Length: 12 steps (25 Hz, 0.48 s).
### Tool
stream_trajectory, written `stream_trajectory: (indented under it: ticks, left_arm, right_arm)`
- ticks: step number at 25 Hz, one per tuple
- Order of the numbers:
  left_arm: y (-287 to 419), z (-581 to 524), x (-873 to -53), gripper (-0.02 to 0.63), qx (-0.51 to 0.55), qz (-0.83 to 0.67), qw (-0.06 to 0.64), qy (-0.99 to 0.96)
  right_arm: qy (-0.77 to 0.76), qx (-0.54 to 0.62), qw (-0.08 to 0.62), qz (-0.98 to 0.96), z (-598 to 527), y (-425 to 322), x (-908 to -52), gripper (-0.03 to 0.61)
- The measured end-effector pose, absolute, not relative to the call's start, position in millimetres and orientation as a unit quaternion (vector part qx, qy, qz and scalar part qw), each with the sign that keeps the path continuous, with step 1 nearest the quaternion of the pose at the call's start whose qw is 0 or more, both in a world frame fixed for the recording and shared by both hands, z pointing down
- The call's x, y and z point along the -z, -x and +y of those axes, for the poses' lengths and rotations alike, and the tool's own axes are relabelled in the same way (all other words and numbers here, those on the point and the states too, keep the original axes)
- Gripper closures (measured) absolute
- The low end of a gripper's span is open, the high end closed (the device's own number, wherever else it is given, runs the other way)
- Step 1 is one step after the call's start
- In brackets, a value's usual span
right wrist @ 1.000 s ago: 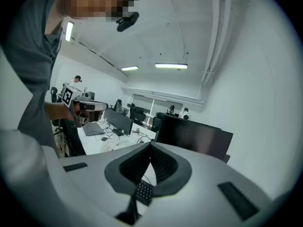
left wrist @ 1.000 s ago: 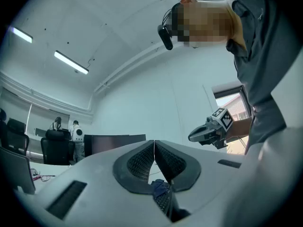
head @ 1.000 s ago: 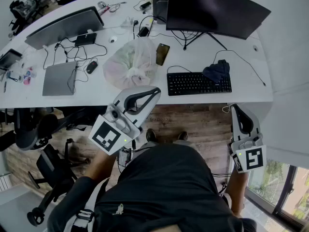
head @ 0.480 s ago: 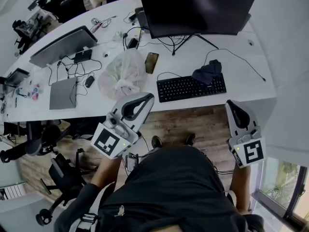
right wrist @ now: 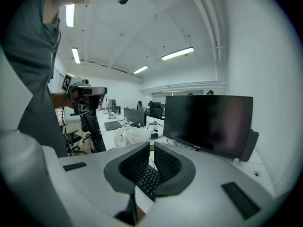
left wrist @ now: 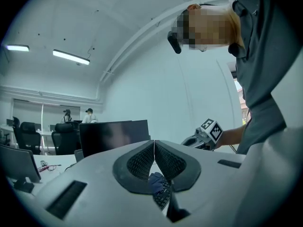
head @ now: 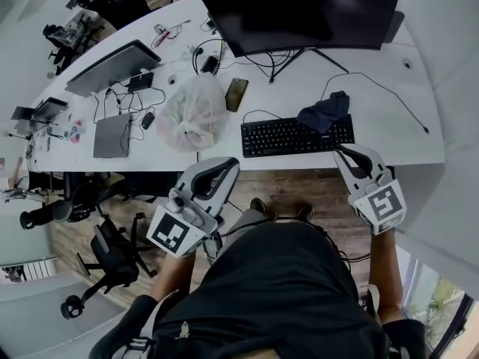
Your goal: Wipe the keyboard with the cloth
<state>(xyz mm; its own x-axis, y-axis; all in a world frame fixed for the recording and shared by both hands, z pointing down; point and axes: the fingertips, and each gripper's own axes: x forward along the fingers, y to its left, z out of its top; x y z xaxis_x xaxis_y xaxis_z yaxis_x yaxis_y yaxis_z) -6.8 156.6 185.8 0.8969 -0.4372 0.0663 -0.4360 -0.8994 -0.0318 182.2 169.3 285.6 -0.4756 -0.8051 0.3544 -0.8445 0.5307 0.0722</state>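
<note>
Head view: the dark cloth [head: 324, 112] lies on the keyboard's [head: 288, 137] right end, while the left gripper [head: 233, 164] and right gripper [head: 341, 150] hover near the keyboard, jaws together and empty.

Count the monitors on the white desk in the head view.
2. A large black monitor stands behind the keyboard; a grey one stands further left, beyond the plastic bag. The small device at the desk's far left edge may be a third.
</note>
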Motion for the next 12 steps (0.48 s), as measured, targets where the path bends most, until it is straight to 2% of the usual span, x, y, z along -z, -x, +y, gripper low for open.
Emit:
stream_trajectory:
  ticks: [2,3,4,5,10,12]
  left_arm:
    - [10,150,-188,0.607,0.044,0.237,0.004,0.971]
    - [13,145,-191,0.607,0.047,0.240,0.004,0.970]
    - [16,139,-196,0.608,0.049,0.242,0.005,0.969]
    - [19,132,-201,0.607,0.050,0.242,0.000,0.969]
    - [25,90,-218,0.607,0.031,0.226,-0.037,0.973]
    - [26,73,-215,0.608,0.023,0.213,-0.036,0.976]
  right_arm:
    - [-0.462,-0.071,0.193,-0.863,146,-184,-308,0.561]
    - [-0.456,-0.084,0.197,-0.864,132,-186,-323,0.521]
    - [-0.453,-0.100,0.202,-0.862,117,-188,-340,0.425]
    - [-0.453,-0.117,0.209,-0.859,101,-190,-357,0.377]
    - [-0.461,-0.180,0.291,-0.819,33,-204,-448,0.322]
    - [-0.464,-0.194,0.329,-0.799,13,-214,-480,0.321]
